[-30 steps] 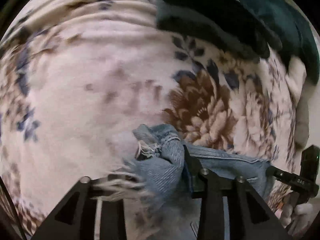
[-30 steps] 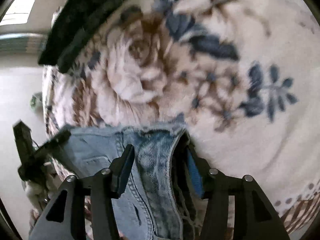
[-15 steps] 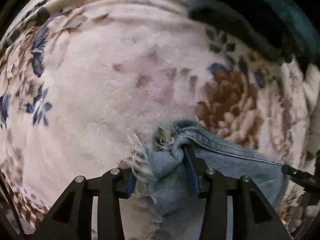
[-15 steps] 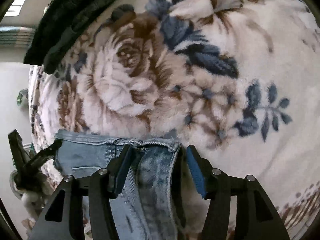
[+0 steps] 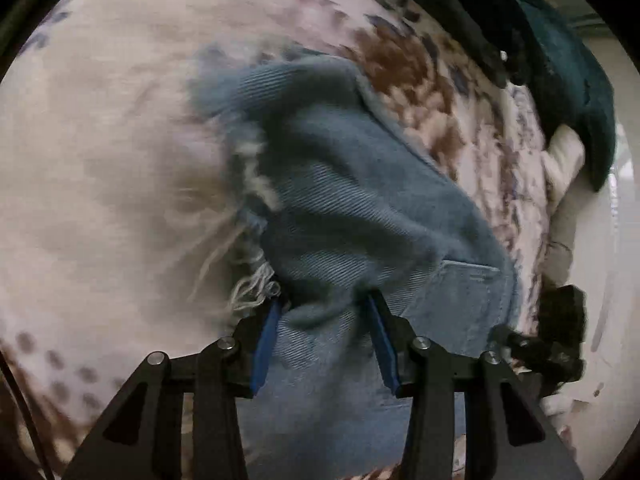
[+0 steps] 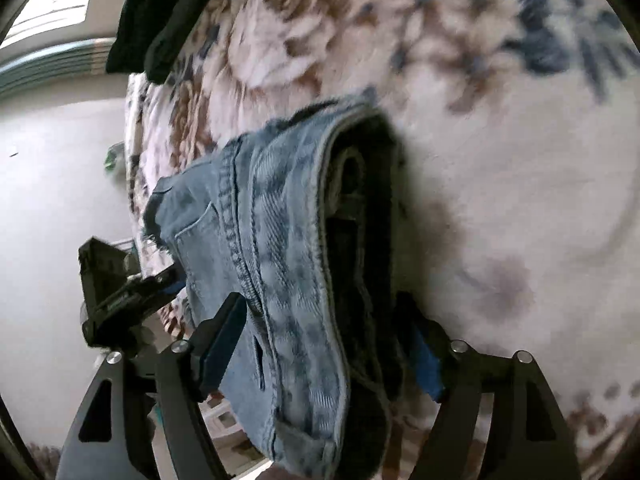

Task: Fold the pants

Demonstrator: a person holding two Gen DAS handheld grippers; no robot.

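Floral blanket [image 5: 100, 168] under jeans [image 5: 360, 208] gripped both ends.

The right tool [image 6: 320, 320] grips bunched denim jeans [image 6: 280, 220] over a floral blanket [image 6: 500, 160]; the left tool [image 6: 128, 292] holds their left edge.

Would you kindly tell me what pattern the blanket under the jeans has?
A cream blanket with brown roses and dark blue leaves, clearest in the right wrist view.
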